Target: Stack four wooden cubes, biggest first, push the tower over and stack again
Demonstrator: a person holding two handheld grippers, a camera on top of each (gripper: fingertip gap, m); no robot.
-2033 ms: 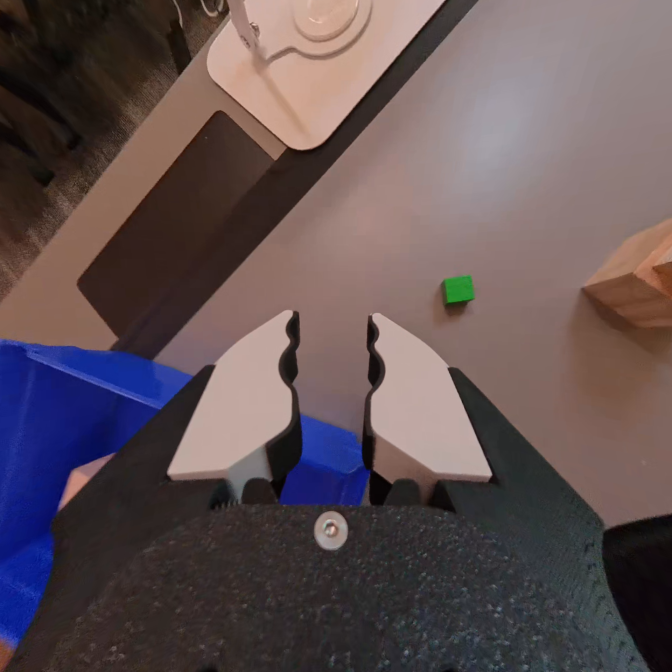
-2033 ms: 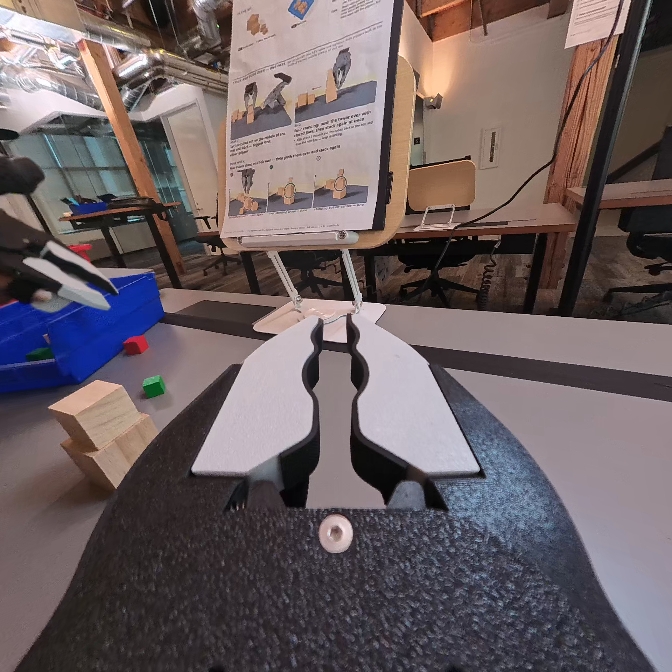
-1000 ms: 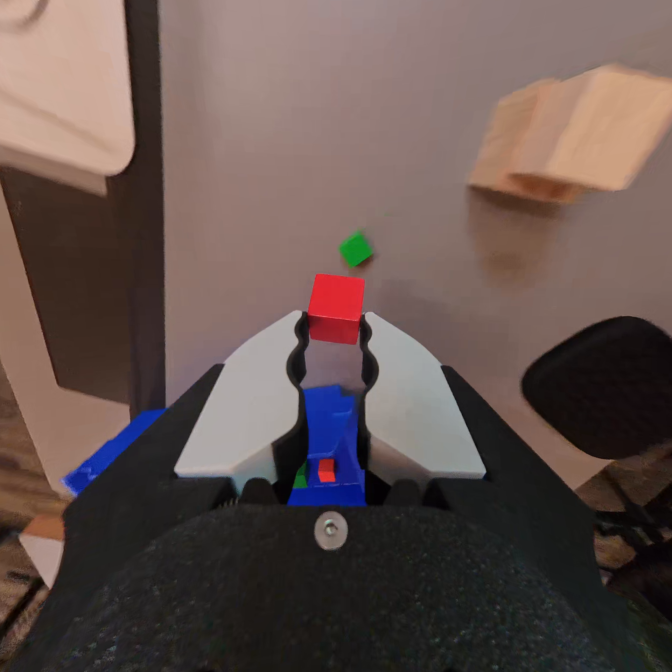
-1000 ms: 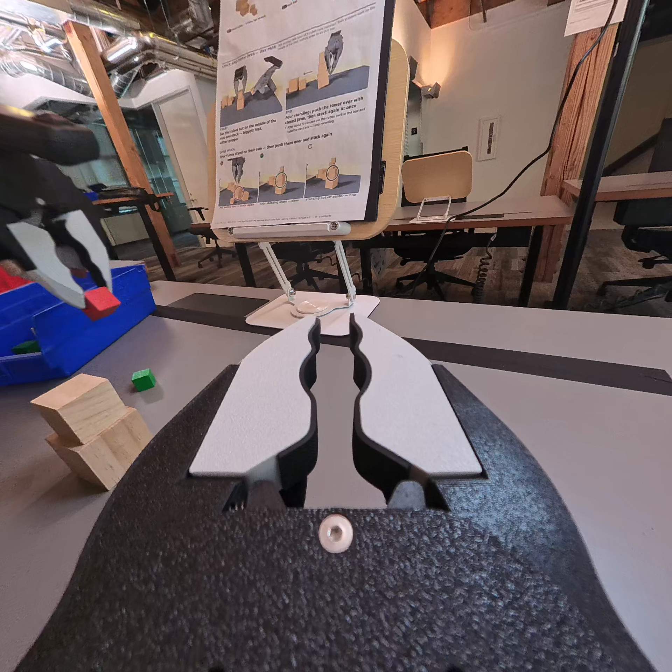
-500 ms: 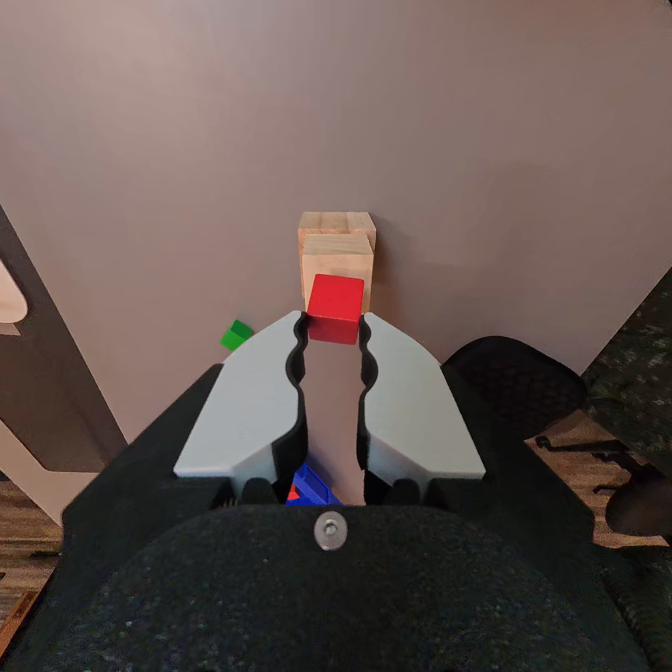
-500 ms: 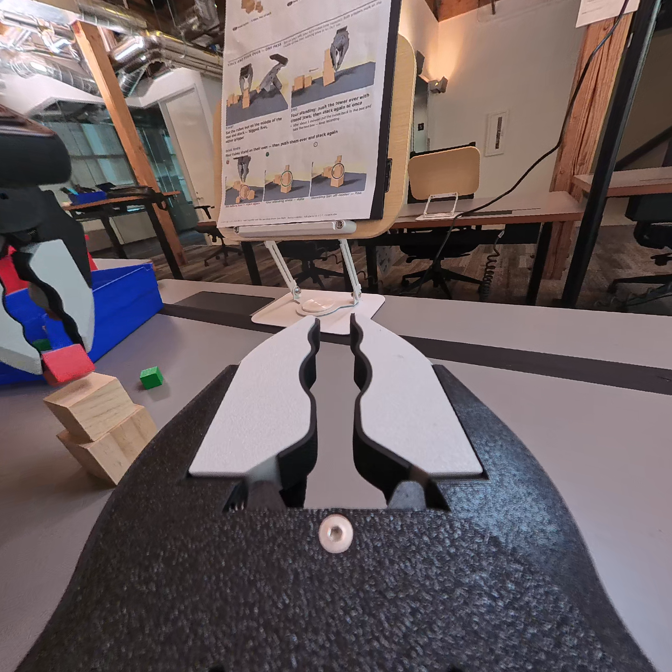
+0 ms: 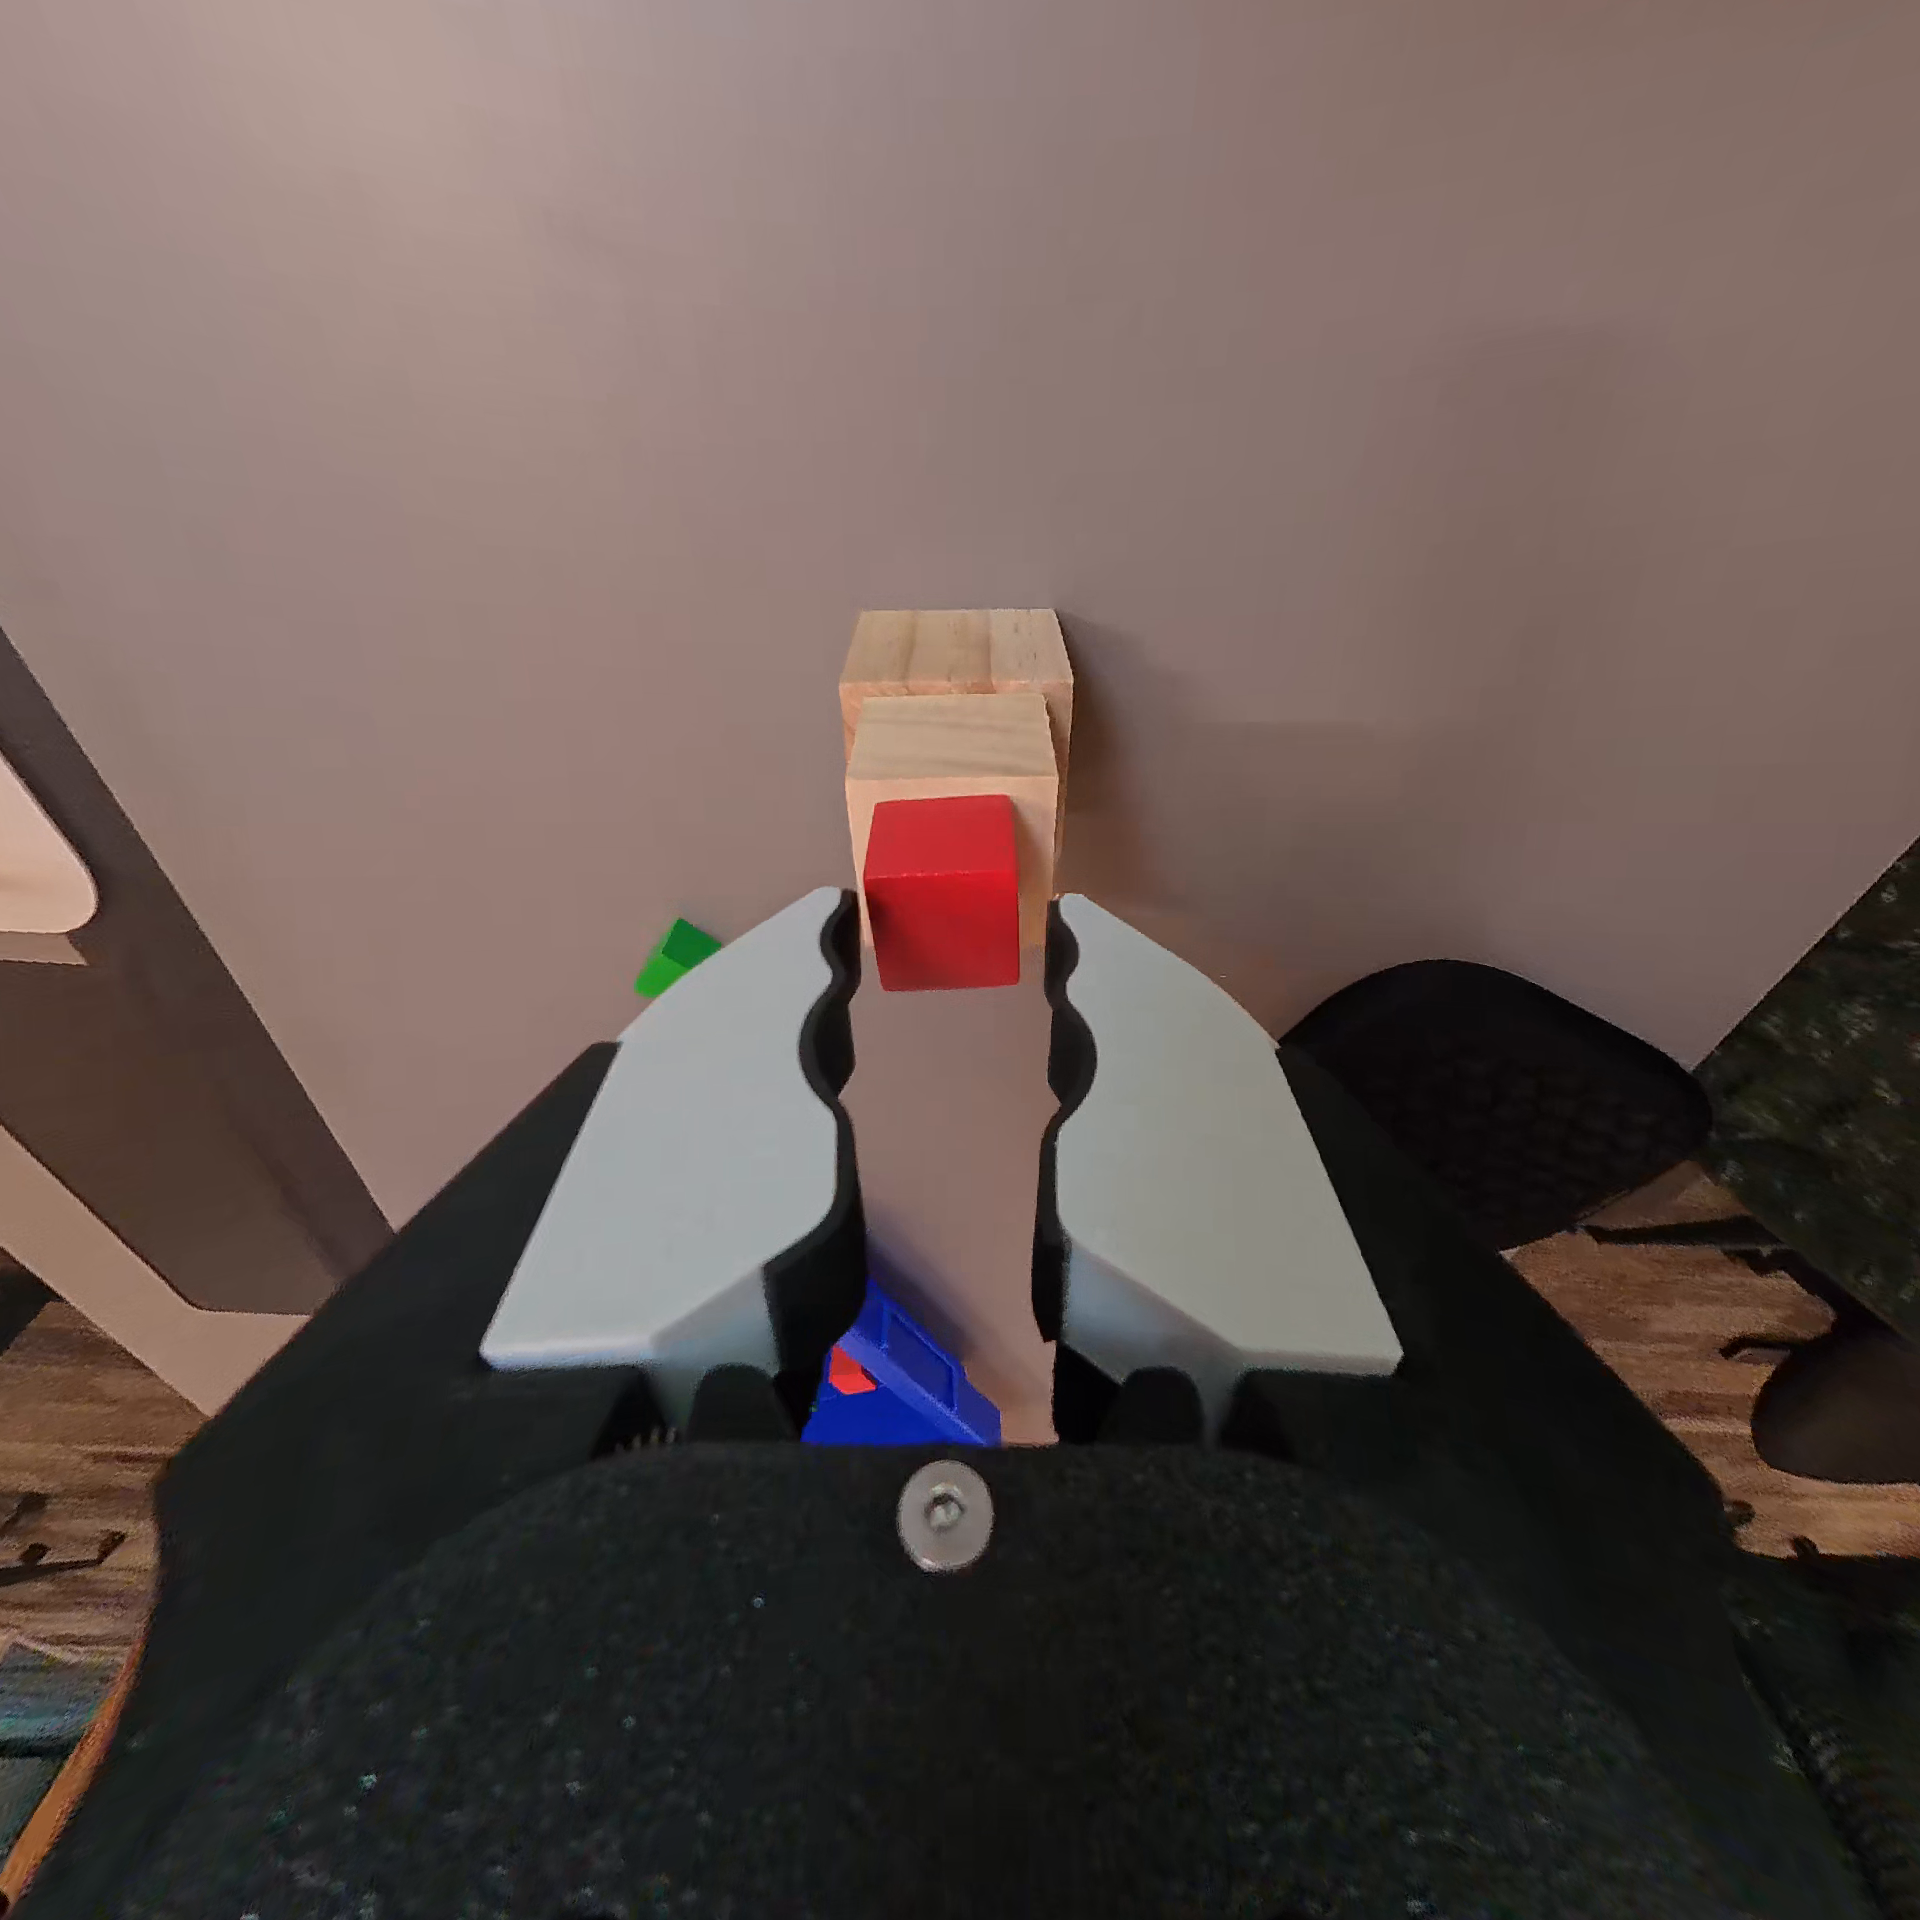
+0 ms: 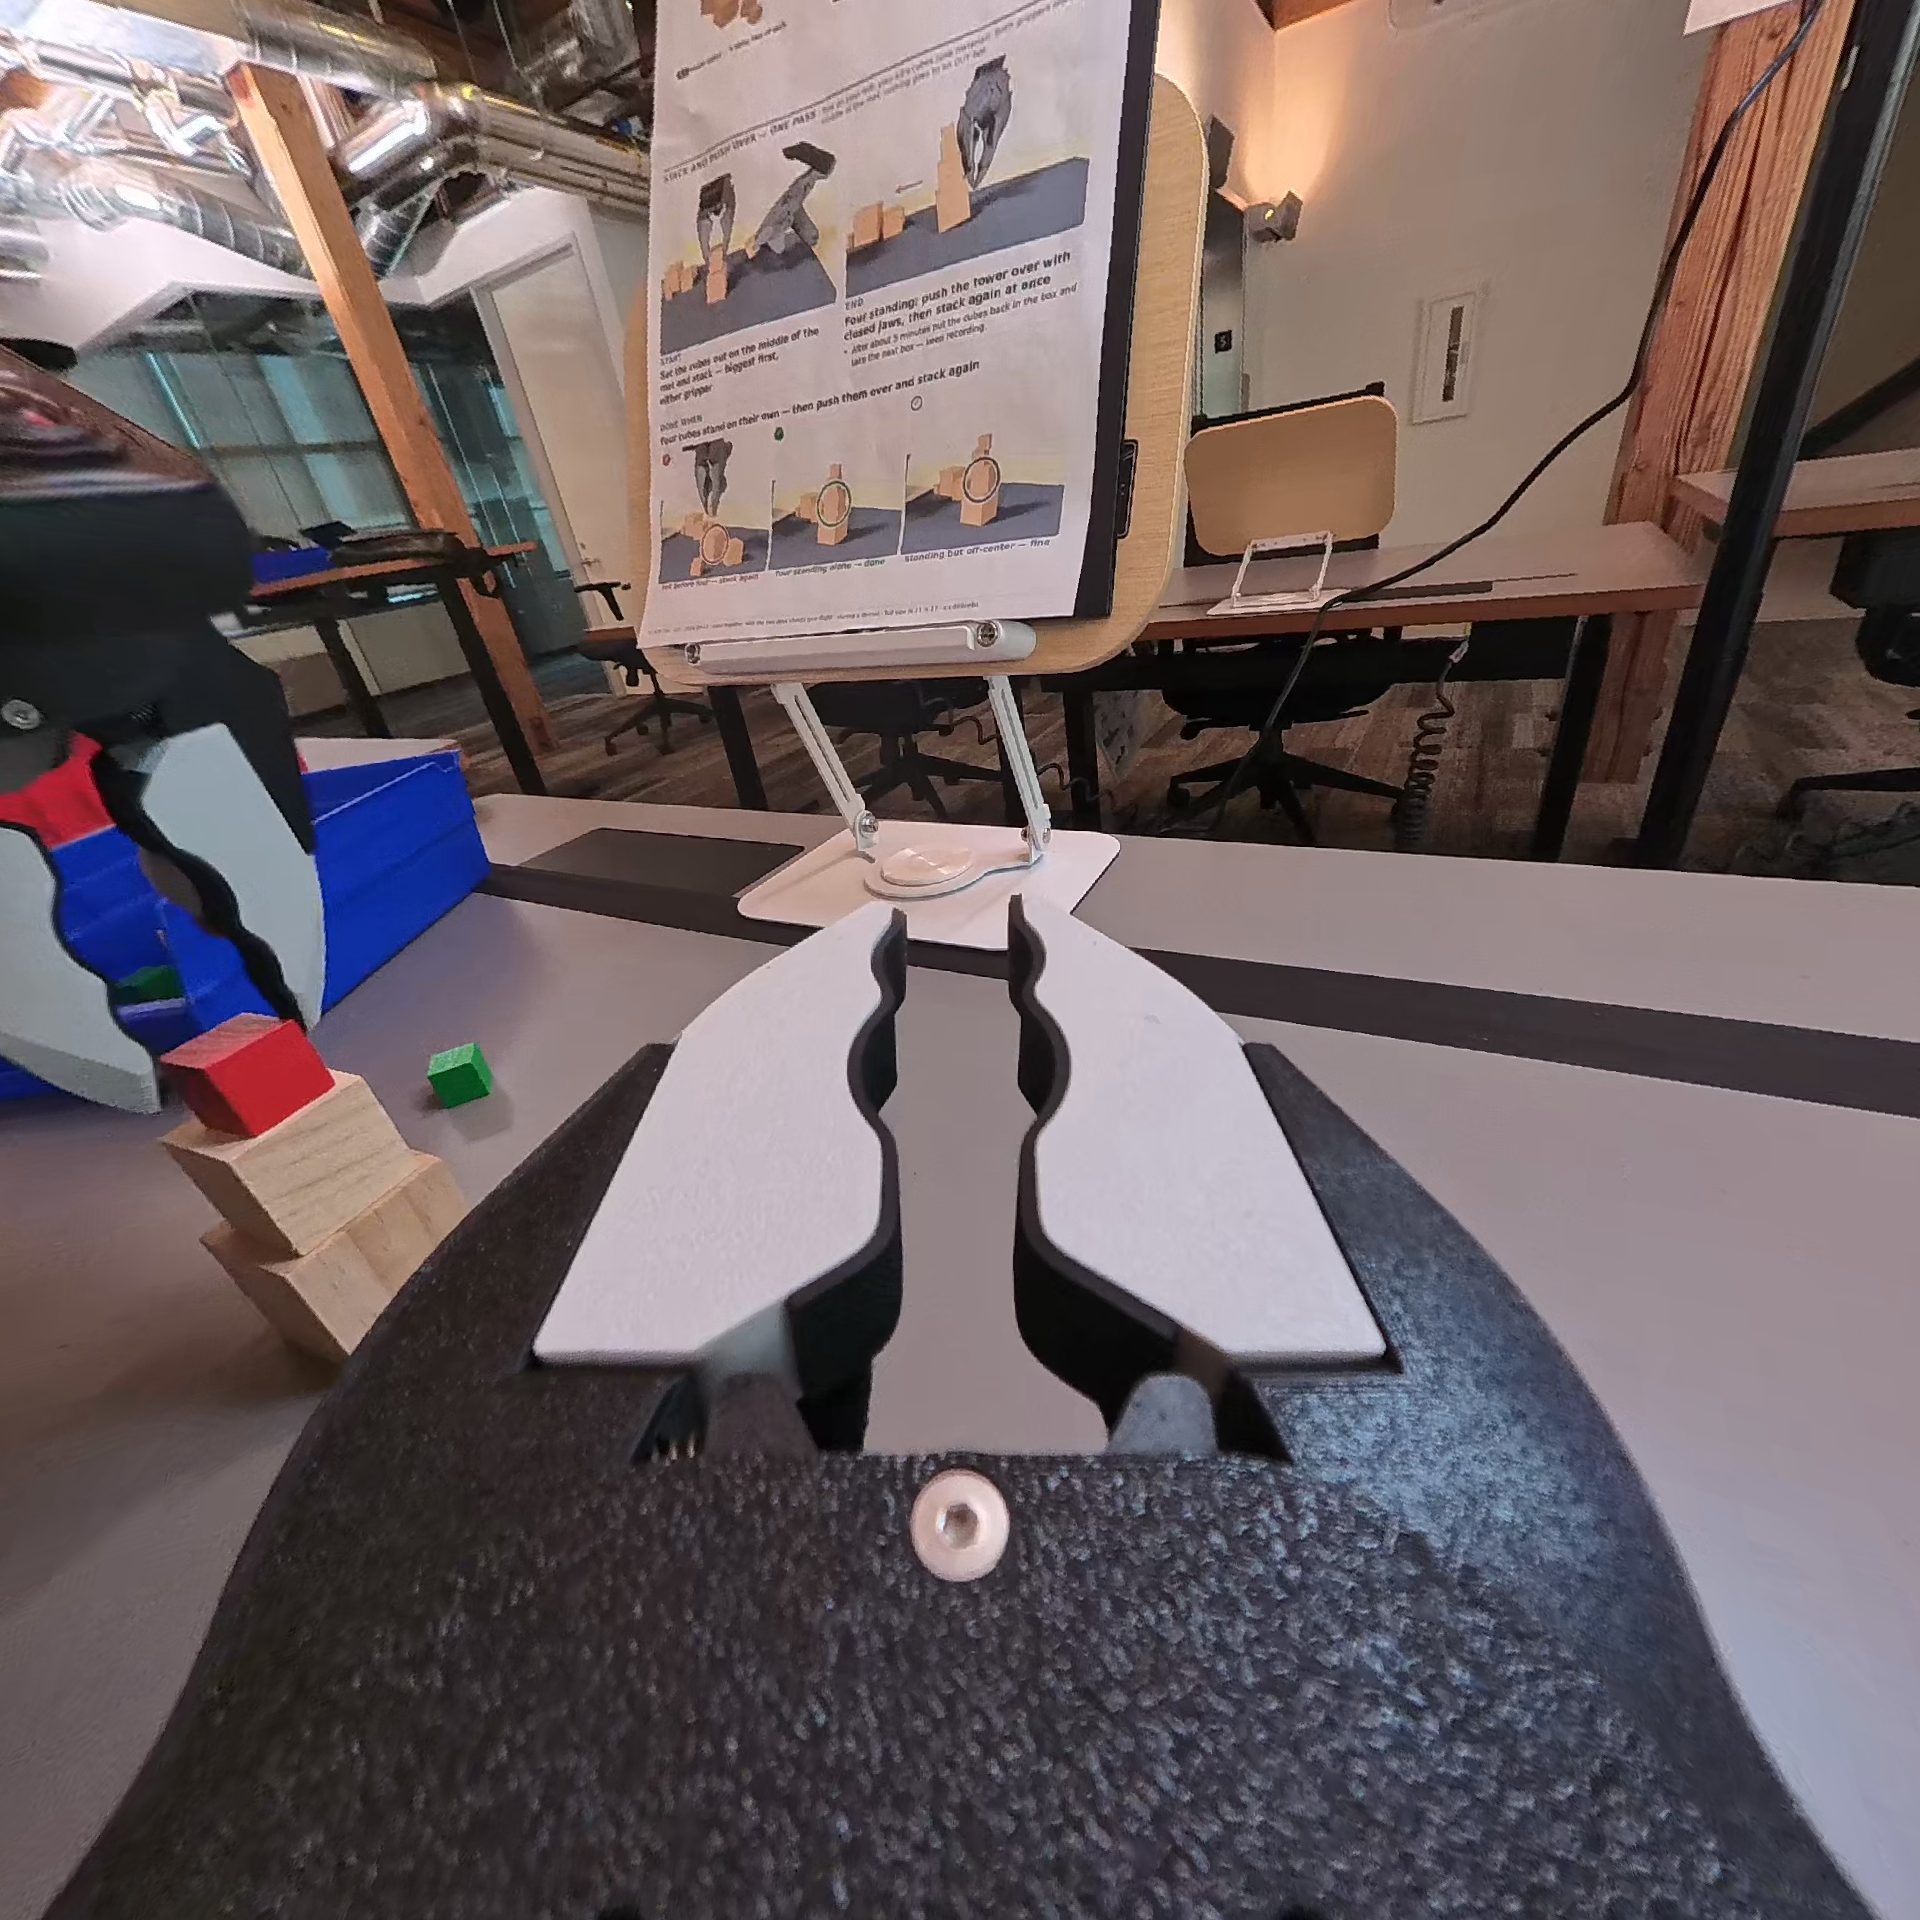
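The small red cube (image 7: pixel 943 894), likely light, rigid and best pinched by its flat sides, sat atop two stacked wooden blocks (image 8: pixel 301 1195) between the left tool's (image 7: pixel 951 940) parted, non-touching fingers

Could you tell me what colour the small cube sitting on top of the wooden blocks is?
The cube is red; the left wrist view shows it best.

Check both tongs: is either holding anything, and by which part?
Nothing is held. Left tongs stand open around the red cube resting on the wooden blocks; right tongs are bare.
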